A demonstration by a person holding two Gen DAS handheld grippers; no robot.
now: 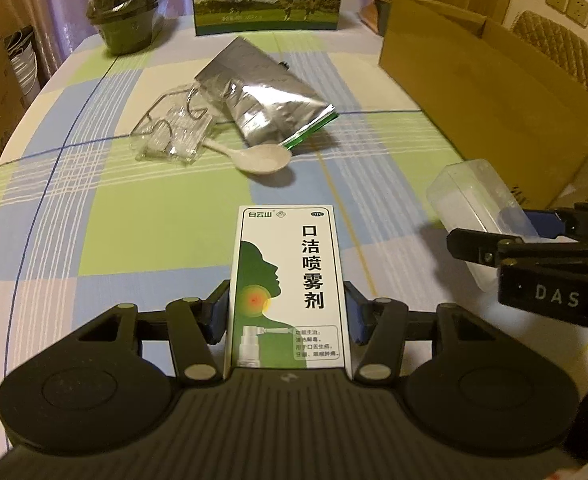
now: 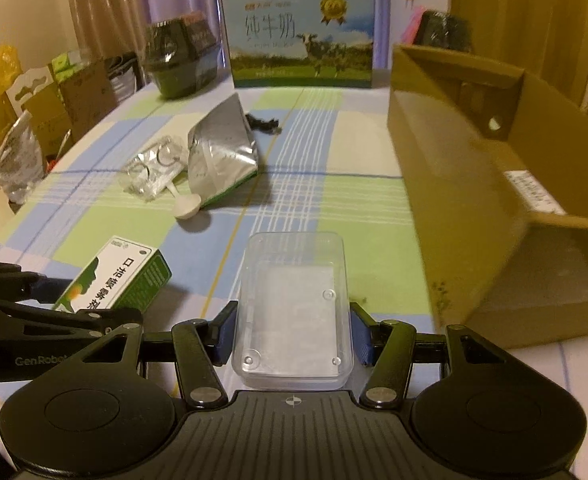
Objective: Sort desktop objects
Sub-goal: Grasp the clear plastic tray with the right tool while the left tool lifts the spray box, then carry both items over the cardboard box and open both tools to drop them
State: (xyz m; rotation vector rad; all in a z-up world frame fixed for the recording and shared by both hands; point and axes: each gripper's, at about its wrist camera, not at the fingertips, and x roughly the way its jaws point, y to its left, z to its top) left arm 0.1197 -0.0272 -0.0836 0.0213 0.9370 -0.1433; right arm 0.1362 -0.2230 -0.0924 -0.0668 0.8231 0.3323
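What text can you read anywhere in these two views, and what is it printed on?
"白云山", "OTC", "口洁喷雾剂": medicine box in the left tongs.
"纯牛奶": milk carton; "PURE MILK" beneath, faint.
"DAS": right tongs' body.
"GenRobo", cut off: left tongs' body.
Small print on the medicine box, cardboard box sticker: unreadable.
Clear plastic case: none.

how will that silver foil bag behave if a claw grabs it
The foil bag looks crinkled and dented, so it would probably flex rather than stay stiff. Its shiny skin may slip between pads. It lies slumped against the spoon, so pushing it could drag that along.
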